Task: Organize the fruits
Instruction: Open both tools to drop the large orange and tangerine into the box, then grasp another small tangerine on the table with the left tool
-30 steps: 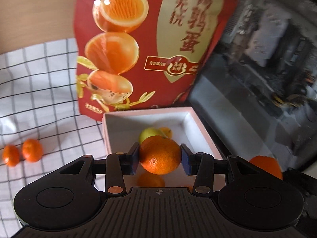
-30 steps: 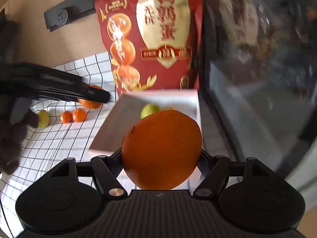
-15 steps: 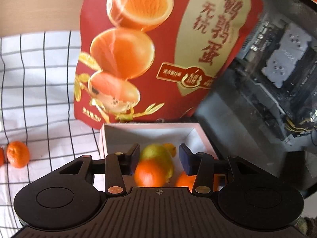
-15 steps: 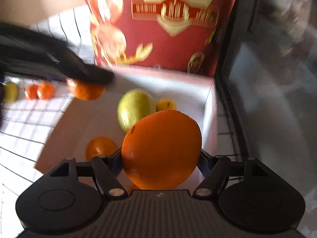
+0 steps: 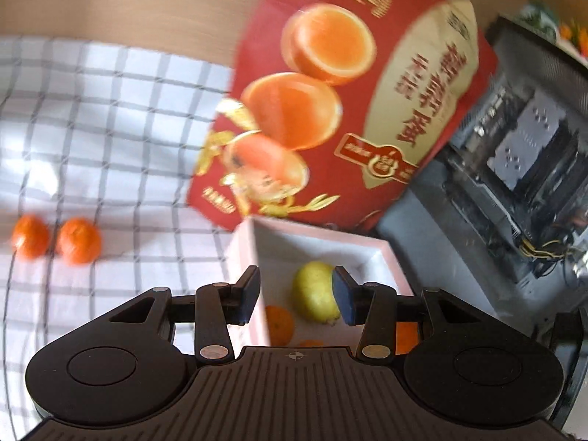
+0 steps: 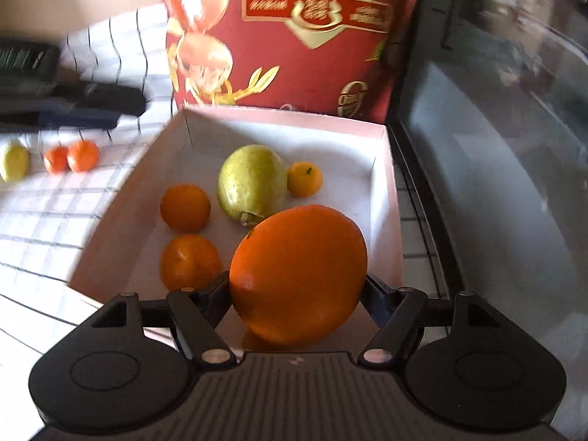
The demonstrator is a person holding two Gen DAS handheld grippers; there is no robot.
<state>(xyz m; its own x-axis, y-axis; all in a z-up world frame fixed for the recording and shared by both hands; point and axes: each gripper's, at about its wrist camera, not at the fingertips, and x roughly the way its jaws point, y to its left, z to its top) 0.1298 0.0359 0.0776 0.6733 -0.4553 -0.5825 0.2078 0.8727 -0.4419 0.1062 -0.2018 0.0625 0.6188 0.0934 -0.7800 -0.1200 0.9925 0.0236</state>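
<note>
My right gripper (image 6: 297,294) is shut on a large orange (image 6: 298,273), held over the near right part of the white box (image 6: 382,198). In the box lie a green pear (image 6: 251,180), two tangerines (image 6: 185,207) (image 6: 189,261) and a small yellow-orange citrus (image 6: 304,179). My left gripper (image 5: 296,299) is open and empty, above the box's left wall (image 5: 253,257), with the pear (image 5: 314,296) seen between its fingers. Two tangerines (image 5: 79,244) (image 5: 29,237) lie on the checked cloth at left. A yellow-green fruit (image 6: 14,161) lies beside them in the right wrist view.
A red snack bag (image 5: 341,110) with orange pictures stands right behind the box. A dark glass-sided computer case (image 5: 514,169) stands to the right of it. The white checked cloth (image 5: 110,128) covers the table to the left.
My left gripper let its tangerine go into the box, opened and moved back to the left. My right gripper moved the large orange forward and down over the box.
</note>
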